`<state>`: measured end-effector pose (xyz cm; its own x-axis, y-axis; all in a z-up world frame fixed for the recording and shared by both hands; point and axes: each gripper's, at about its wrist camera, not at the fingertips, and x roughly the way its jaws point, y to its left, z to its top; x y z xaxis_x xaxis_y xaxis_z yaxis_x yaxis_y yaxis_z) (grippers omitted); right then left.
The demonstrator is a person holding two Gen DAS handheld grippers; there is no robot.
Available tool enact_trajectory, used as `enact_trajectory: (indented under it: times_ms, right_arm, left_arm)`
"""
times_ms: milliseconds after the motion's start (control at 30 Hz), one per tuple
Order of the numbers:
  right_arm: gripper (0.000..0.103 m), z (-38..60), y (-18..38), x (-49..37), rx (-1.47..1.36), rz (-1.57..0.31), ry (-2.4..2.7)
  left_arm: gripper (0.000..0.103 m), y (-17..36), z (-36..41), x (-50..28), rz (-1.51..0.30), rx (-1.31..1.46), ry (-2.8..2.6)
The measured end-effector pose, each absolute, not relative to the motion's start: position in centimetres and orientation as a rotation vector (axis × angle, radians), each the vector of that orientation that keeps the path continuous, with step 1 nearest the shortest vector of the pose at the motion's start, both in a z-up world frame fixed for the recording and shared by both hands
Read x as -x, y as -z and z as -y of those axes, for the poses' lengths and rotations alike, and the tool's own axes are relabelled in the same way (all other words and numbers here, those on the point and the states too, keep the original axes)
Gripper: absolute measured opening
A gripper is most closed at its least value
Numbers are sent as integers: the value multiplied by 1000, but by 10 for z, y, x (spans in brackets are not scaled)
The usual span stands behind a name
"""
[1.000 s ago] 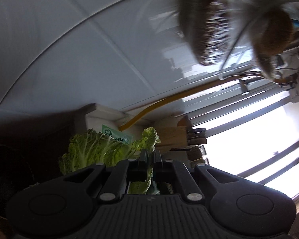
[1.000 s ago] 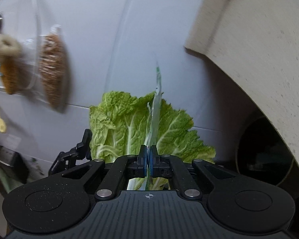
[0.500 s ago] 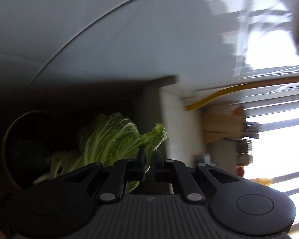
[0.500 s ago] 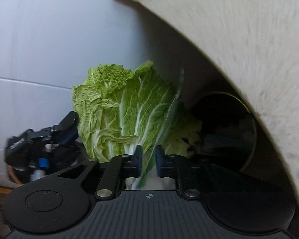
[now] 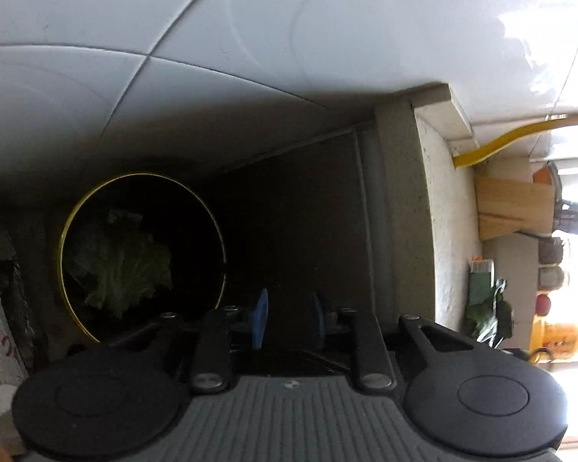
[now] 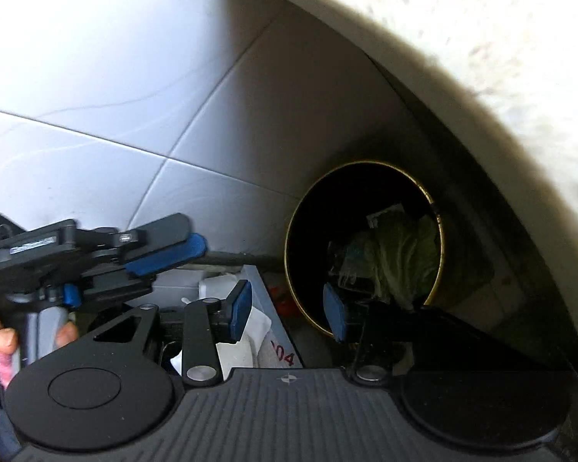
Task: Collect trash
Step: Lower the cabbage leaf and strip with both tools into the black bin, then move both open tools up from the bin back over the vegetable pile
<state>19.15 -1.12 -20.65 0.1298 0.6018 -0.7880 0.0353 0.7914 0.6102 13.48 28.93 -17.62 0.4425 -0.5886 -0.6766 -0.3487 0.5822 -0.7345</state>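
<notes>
A dark round trash bin with a yellow rim (image 5: 63, 238) (image 6: 441, 231) stands in the shadow under the counter. Green cabbage leaves (image 5: 129, 265) (image 6: 400, 254) lie inside it, with a crumpled clear wrapper (image 6: 346, 261) beside them. My left gripper (image 5: 289, 321) is open and holds nothing, to the right of the bin's mouth. My right gripper (image 6: 287, 308) is open and holds nothing, just in front of the bin. The left gripper (image 6: 162, 250) also shows in the right wrist view, held by a hand (image 6: 7, 340).
A speckled stone counter edge (image 5: 439, 208) (image 6: 481, 38) overhangs the bin. White wall tiles (image 6: 96, 77) lie behind. A white box with red print (image 6: 277, 342) stands left of the bin. A wooden knife block (image 5: 512, 208) and jars (image 5: 551, 273) stand by the window.
Both grippers went from shut on the cabbage leaves to open. The leaves dropped into the bin. Both views swung down toward the bin under the counter.
</notes>
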Motion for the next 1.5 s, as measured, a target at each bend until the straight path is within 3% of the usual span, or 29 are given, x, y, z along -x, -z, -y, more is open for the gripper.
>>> enact_trajectory:
  times_ms: [100, 200, 733, 933, 1067, 1133, 1200, 1233, 1267, 1300, 1367, 1433, 1500]
  right_arm:
    - [52, 16, 182, -183, -551, -1341, -453]
    - [60, 30, 158, -178, -547, -1271, -451]
    - [72, 131, 60, -115, -531, -930, -222]
    - [76, 187, 24, -86, -495, -770, -96]
    - [77, 223, -33, -71, -392, -600, -41]
    - [92, 235, -73, -64, -306, -486, -25]
    - [103, 247, -119, -51, -229, -320, -29]
    - [103, 250, -133, -41, -203, -237, -31]
    - [103, 256, -144, -26, -176, -148, -34]
    - [103, 263, -144, -14, -197, -91, -14]
    - [103, 289, -115, 9, -392, -54, 66]
    - [103, 320, -81, 1, -511, -253, 90]
    - [103, 342, -60, 1, -593, -333, 151]
  left_arm:
    - [22, 173, -287, -135, -1151, 951, 180]
    - [22, 170, -283, -140, -1140, 930, 177]
    - [24, 154, -280, -136, -1087, 793, 120]
    - [26, 98, -230, -145, -971, 706, 254]
    - [29, 36, -174, -155, -833, 573, 400]
    - [31, -3, -146, -157, -726, 501, 463]
    - [43, -44, -123, -154, -570, 446, 486]
    - [60, -63, -111, -147, -461, 425, 488]
    - [86, -76, -103, -139, -368, 418, 493]
    - [99, -85, -96, -130, -273, 426, 514]
    - [103, -87, -81, -119, -178, 461, 583]
    - [103, -81, -60, -124, -253, 448, 617]
    - [103, -71, -40, -133, -345, 417, 621]
